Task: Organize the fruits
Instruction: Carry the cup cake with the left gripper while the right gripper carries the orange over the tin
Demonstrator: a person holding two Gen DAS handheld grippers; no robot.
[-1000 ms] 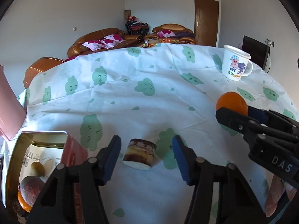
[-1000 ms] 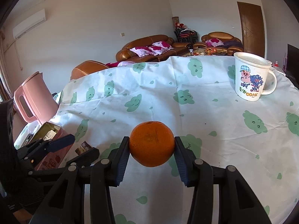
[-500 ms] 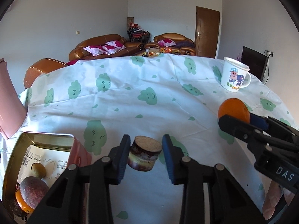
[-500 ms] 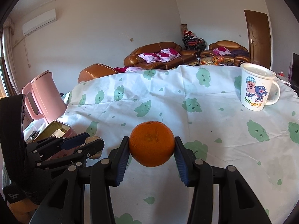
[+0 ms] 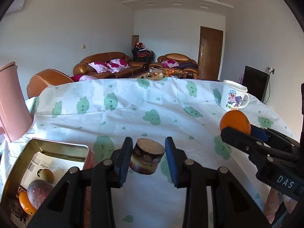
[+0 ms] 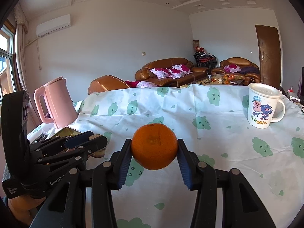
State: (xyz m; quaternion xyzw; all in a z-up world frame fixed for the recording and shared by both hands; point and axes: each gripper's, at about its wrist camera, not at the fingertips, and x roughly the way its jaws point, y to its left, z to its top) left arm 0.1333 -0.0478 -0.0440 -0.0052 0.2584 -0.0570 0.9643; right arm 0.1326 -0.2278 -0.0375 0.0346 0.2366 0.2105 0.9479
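My left gripper (image 5: 148, 158) is shut on a short round piece with a tan cut top and dark purple-yellow side (image 5: 147, 158), held above the tablecloth. My right gripper (image 6: 154, 159) is shut on an orange (image 6: 154, 149), also lifted; it shows at the right of the left wrist view (image 5: 234, 122). An open metal tin (image 5: 58, 148) at lower left holds a dark purple fruit (image 5: 39, 193), a small greenish fruit (image 5: 46, 174) and an orange piece (image 5: 24, 202). The left gripper shows in the right wrist view (image 6: 95, 142), left of the orange.
A pink kettle (image 6: 56, 102) stands at the table's left edge behind the tin. A white cartoon mug (image 6: 263, 107) stands at the right. The white tablecloth with green clouds (image 5: 152, 114) covers the table. Sofas lie beyond the far edge.
My left gripper closed on the round piece on the cloth and lifted it. Both grippers tilted upward. The right gripper kept its hold on the orange.
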